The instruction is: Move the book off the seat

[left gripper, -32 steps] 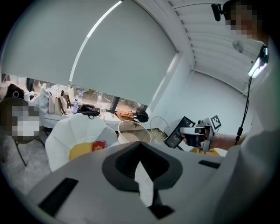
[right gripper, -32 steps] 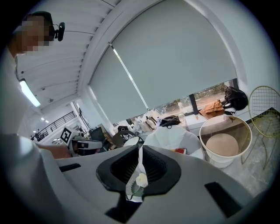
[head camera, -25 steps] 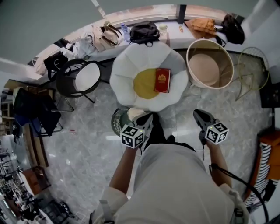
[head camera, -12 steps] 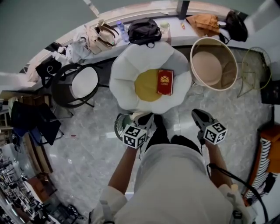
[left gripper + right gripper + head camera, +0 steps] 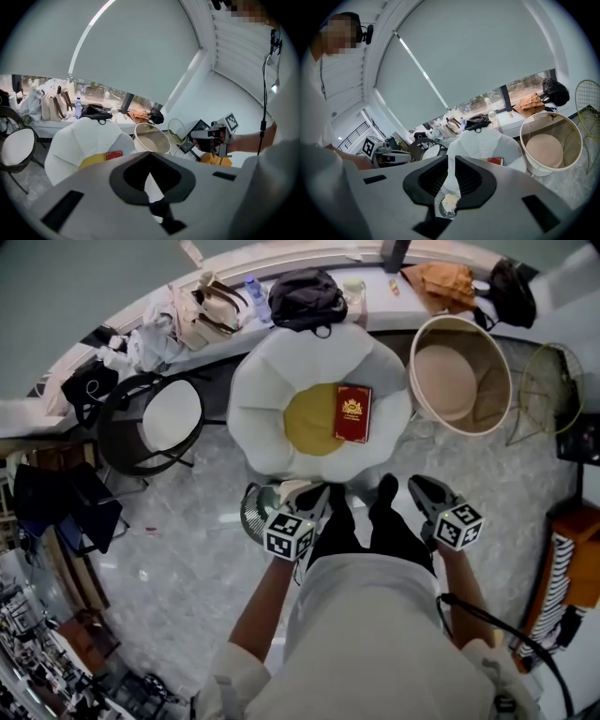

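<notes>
Head view: red book (image 5: 353, 412) flat on white flower-shaped seat (image 5: 262, 395); left tool (image 5: 314, 493), right tool (image 5: 419, 488) near seat, both closed, empty.

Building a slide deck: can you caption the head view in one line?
Left hand-held gripper and right hand-held gripper poised short of the red book lying on the white flower-shaped seat.

Marble floor (image 5: 178, 587), cluttered window ledge (image 5: 248, 326)
</notes>
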`<action>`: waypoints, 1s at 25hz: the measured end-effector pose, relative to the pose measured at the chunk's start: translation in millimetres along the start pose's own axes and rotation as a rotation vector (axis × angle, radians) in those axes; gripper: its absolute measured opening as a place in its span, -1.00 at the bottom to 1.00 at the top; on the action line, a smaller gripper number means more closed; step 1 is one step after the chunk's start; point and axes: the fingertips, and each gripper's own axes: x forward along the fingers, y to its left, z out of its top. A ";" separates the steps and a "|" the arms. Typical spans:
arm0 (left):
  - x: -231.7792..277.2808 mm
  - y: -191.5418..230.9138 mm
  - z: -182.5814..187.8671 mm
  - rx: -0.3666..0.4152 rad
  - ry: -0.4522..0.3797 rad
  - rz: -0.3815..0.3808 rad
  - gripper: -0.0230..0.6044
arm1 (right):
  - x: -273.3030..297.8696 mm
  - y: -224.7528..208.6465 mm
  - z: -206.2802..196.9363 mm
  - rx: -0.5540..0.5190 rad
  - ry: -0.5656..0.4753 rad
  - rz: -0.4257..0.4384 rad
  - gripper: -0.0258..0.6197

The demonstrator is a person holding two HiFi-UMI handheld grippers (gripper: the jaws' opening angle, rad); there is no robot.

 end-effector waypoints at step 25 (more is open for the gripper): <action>170.7 68.2 -52.9 -0.193 -0.030 0.201 -0.92 | 137.2 -163.9 -50.2 -0.045 0.299 0.153 -0.67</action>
